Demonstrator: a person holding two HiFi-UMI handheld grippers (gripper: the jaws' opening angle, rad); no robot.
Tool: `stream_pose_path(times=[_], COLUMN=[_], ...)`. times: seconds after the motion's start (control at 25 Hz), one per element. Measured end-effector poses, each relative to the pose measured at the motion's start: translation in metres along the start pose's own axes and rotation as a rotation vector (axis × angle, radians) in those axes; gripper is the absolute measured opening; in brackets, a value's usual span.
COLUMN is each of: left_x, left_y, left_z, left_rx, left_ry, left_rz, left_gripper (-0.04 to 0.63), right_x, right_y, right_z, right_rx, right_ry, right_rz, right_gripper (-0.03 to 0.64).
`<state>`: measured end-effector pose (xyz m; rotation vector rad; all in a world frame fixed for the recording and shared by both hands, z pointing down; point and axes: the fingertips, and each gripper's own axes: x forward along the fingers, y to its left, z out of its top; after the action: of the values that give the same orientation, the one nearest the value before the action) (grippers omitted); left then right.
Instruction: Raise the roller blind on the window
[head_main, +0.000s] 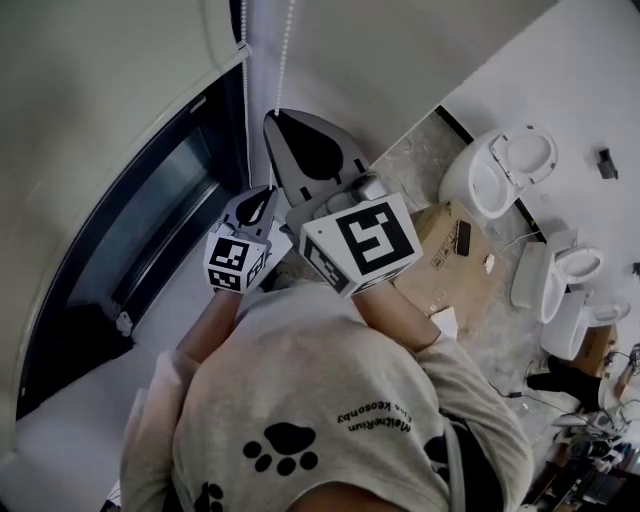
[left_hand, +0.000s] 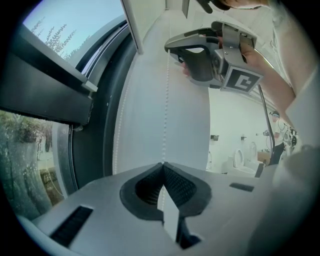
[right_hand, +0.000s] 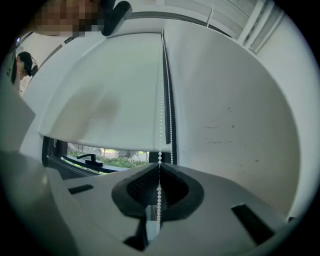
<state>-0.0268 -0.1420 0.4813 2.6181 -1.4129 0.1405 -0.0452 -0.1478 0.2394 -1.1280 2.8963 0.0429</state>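
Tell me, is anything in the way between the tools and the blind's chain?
Nothing visible is. The right tool is shut right on the chain, and the left tool is shut on it lower down. Above them the chain hangs free beside the blind.

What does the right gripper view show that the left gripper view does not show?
Only the right gripper view plainly shows the roller blind and the window handle under it. Only the left gripper view shows the right gripper from outside and a toilet. Both show the bead chain running into shut fingers.
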Motion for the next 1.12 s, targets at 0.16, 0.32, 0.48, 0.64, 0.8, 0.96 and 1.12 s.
stream_pose_path(times=[0.16,0.32,0.48,0.64,0.8,0.96,1.12], left_x=[-0.001,-0.005,-0.006,-0.008,-0.012,-0.012,-0.015], left_y=[0.009,0.009,0.005,0.001,0.003,-0.003,-0.007], left_z=[-0.027,-0.054,-0.075,-0.098,-0.113,-0.119,-0.103], left_rx=[-0.016,-0.01,-0.035,-0.05,-0.071,-0.007,0.022], left_ry=[0.06,0.097,0.133,0.194,0.231,0.269,0.245], left_rz=[0.018,0.01,0.002,-0.015,-0.013,-0.045,-0.064], left_gripper=[0.008,0.009,0.009,0.009,0.009,0.009,0.012], right_x=[0.002,-0.001,-0.003,-0.005,-0.005,-0.006,-0.006], right_y=[0.002,0.003,0.005,0.007,0.008,0.007,0.005], right_z=[-0.027,-0.054,-0.074,-0.097,-0.113,-0.118,-0.119], right_rx=[-0.005,0.003,0.022,0.002,0.001,0.011,0.011], right_ry=[0.045,0.072,0.089,0.137,0.169,0.175,0.176], right_rz=[-0.004,-0.018,-0.026,-0.031,-0.03,-0.025,-0.024], right_gripper=[0.011,0.011,0.011,0.011,0.011,0.009,0.009])
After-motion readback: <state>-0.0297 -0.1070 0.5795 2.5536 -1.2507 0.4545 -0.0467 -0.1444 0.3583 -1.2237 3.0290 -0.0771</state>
